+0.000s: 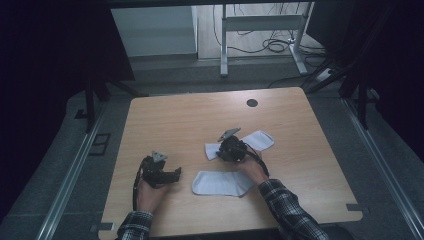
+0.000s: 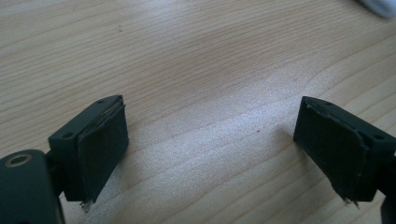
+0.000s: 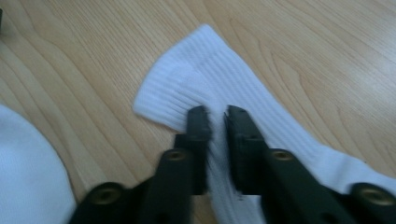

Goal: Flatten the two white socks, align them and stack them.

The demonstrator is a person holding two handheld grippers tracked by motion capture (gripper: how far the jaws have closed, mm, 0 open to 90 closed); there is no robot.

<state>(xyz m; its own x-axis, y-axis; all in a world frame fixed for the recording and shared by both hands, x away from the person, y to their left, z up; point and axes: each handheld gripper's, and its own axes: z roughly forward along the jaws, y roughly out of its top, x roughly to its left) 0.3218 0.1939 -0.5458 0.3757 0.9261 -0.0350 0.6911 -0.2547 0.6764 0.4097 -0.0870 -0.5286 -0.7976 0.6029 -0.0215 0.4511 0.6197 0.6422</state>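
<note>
The right gripper (image 3: pixel 215 116) has its jaws pinched narrow on a fold of the farther white sock (image 3: pixel 243 88), near the ribbed cuff end; in the right gripper view a ridge of knit stands up between the pads, so the cloth looks caught, though thinly. No earlier picture is to hand, so I judge only the grip as it stands. The risk closest in is that so small a pinch holds just the top layer: on lifting, the lower layer could sag open or the fold could slide out, dropping the sock back on the counter (image 1: pixel 165 115).

Just to one side of that gripper, at the lower left of its view, lies the nearer white sock (image 3: pixel 28 168), apart from the held one. In the high view this nearer sock (image 1: pixel 220 183) sits between the two hands, and the farther sock (image 1: pixel 257 140) trails away beyond the right gripper (image 1: pixel 231 149). Dragging rather than lifting could sweep the held sock's toe end across the wood and twist it, making a neat pairing harder.

The left gripper (image 2: pixel 210 140) stands wide with nothing between its pads, only bare wood below, and a sliver of white cloth far off at the upper right. In the high view the left gripper (image 1: pixel 172 175) rests just beside the nearer sock's end; closing from there may grab air, or nudge the sock askew.
</note>
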